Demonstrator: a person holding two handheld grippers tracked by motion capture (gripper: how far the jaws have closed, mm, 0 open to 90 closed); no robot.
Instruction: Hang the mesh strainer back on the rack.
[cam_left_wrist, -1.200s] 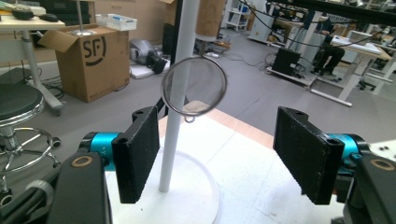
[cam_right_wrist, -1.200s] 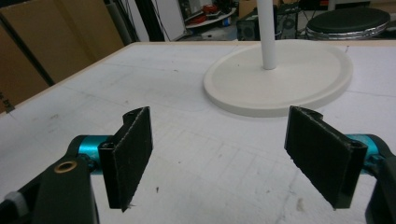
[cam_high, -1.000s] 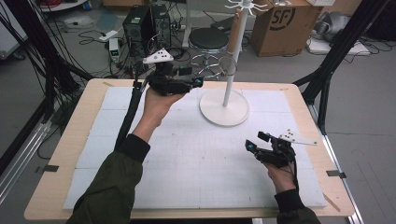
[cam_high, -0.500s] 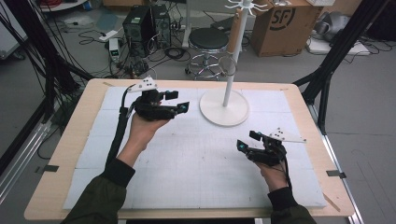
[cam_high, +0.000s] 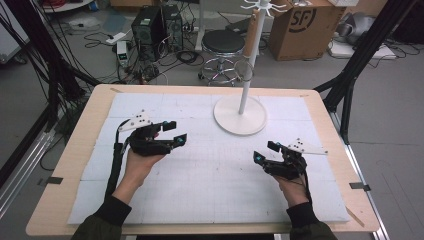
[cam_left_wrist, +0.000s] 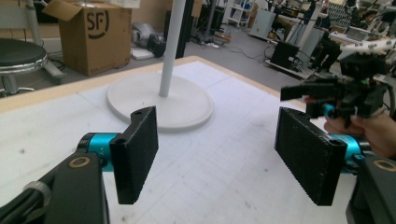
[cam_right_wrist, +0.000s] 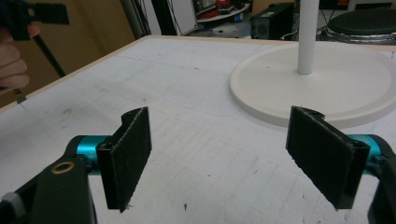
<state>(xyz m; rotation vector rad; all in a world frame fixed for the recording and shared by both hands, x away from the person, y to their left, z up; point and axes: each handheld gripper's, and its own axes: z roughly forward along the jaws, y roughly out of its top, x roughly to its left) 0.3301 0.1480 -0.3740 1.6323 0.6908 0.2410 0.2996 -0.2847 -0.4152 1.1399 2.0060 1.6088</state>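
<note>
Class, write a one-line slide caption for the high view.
Two hand-held grippers, left and right, open over a white mat near a white stand.

Counter: pale wood edge, white gridded mat. Stand: white base, white pole. Left gripper, right gripper: black, teal joints. Sleeves: dark olive.

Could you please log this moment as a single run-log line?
left gripper: open, empty | right gripper: open, empty | both over white mat | white stand: upright, untouched
</note>
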